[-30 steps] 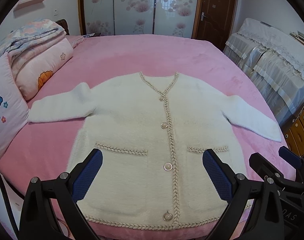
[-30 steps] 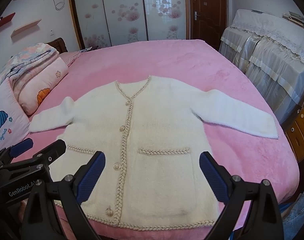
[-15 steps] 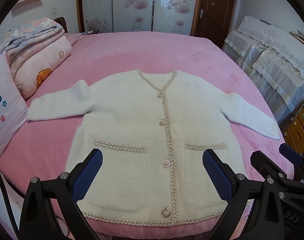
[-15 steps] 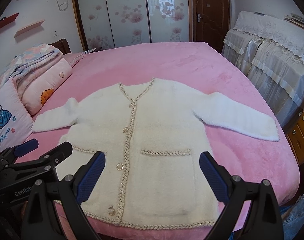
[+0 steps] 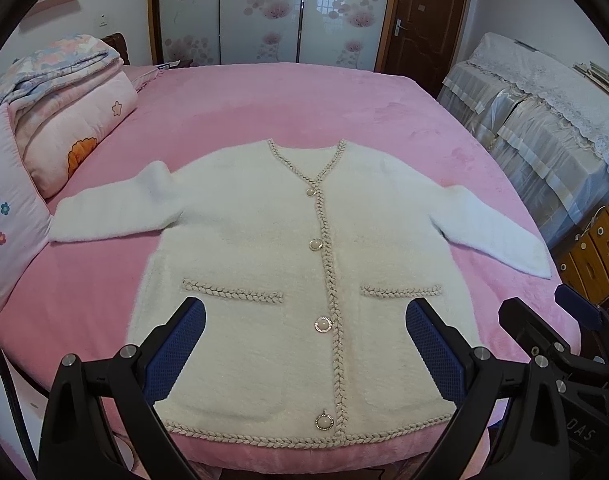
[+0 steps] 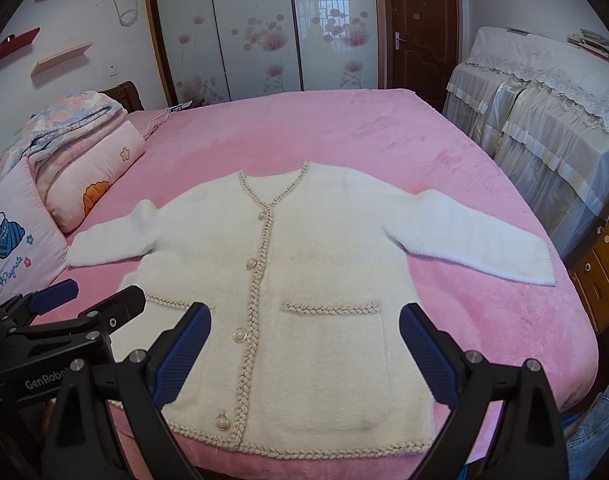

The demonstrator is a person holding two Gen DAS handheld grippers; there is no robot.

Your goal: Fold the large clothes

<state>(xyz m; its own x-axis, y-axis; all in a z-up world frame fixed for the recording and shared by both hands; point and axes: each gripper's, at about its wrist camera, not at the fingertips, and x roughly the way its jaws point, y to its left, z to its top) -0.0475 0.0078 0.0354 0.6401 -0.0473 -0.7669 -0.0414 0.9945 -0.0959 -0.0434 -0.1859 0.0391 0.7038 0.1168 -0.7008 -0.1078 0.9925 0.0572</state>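
Both claws hang spread and empty above the near hem — the left claw [image 5: 304, 344] over the buttoned front, the right claw [image 6: 304, 344] over the pocket on its side — so the folding looks not yet begun. The cream cardigan [image 5: 304, 280] lies flat, front up and buttoned, on the pink bed [image 5: 284, 100], both sleeves stretched outward. The next move probably calls for pinching a sleeve or side edge — the fuzzy knit looks thick and soft.

Pink bed [image 5: 288, 104] with a white cardigan [image 5: 264, 264] spread flat on it, sleeves out; pillows [image 5: 8, 216] and folded quilt [image 5: 64, 80] along its left edge.
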